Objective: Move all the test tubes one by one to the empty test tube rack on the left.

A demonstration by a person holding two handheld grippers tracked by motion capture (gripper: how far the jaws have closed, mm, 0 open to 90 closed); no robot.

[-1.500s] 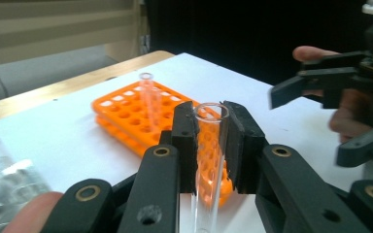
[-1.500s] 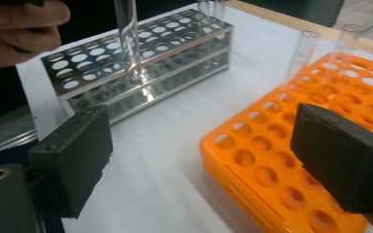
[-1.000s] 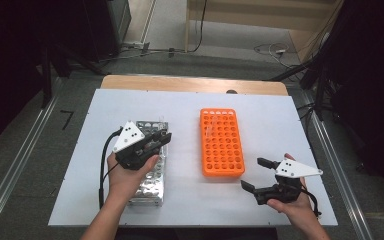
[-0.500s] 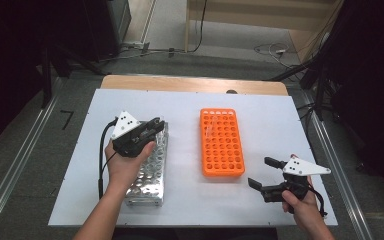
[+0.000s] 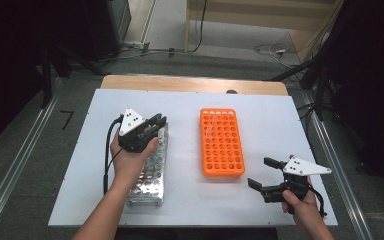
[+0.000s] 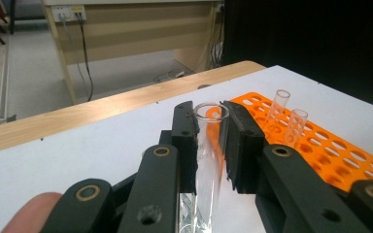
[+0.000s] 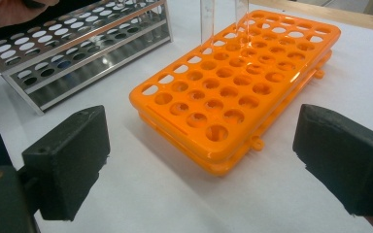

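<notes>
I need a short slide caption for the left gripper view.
Left tool shut on a clear test tube, with the orange rack beyond.

The surface [image 5: 275, 125] in front of me is a white board, and along its far edge a strip of pale wood [image 5: 190, 84] shows beyond it. Two racks lie directly on it. The orange rack [image 5: 222, 142] sits flat near the middle, a little toward the right edge, its long side running from the near edge to the far edge. The metal rack [image 5: 149, 175] lies well apart from it toward the left edge, also running near to far, with its near end close to the near edge. Between the two racks the white shows bare, and so does the near right corner.
</notes>
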